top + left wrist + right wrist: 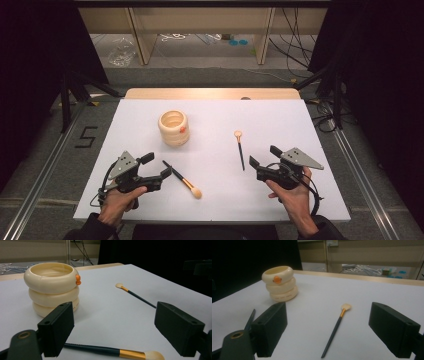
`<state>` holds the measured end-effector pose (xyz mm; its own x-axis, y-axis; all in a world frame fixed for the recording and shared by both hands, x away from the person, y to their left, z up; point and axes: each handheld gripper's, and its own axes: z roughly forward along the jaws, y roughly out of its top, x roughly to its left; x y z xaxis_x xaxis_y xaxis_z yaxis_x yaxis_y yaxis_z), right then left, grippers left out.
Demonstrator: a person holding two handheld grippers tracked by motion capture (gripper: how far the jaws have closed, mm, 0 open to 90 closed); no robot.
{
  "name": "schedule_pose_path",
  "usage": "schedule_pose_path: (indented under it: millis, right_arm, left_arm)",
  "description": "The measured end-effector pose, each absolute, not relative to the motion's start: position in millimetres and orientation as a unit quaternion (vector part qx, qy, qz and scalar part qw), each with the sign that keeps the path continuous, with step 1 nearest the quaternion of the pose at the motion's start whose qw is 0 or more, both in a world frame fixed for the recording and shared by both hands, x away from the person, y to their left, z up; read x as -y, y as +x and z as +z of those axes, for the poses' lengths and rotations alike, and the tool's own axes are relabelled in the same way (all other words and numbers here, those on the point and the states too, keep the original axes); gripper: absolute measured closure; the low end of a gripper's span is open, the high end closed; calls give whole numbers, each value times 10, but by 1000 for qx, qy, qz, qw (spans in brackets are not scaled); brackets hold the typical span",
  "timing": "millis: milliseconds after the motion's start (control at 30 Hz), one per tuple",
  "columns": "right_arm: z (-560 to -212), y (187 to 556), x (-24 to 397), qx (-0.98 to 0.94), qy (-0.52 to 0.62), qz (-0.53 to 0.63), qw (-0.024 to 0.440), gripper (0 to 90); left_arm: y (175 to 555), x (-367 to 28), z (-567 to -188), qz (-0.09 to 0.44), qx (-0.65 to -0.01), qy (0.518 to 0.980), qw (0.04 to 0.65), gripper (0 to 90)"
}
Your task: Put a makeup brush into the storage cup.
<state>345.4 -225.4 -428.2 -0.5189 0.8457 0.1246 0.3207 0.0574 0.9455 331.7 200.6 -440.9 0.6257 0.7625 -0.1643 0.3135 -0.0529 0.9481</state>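
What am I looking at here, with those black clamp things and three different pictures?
No robot here: a person sits at a white table and holds a hand-operated two-jaw gripper in each hand. The high view looks down from above, with the left gripper at its left and the right gripper at its right. The other two pictures come from small cameras riding on each gripper, looking out between its two black jaws.

On the table stand a cream holder shaped like three stacked rings, a larger makeup brush with a fluffy tip lying near the left gripper, and a thinner makeup brush with a small tip lying ahead of the right one.

Both grippers are open and hold nothing.
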Motion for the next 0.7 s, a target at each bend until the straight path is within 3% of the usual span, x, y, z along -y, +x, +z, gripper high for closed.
schedule_pose_path:
  millis: [700]
  right_arm:
    - [-4243, 3693, 2290, -728, 430, 478, 238, 159]
  left_arm:
    - [3328, -2011, -4423, 191, -393, 700, 565, 158]
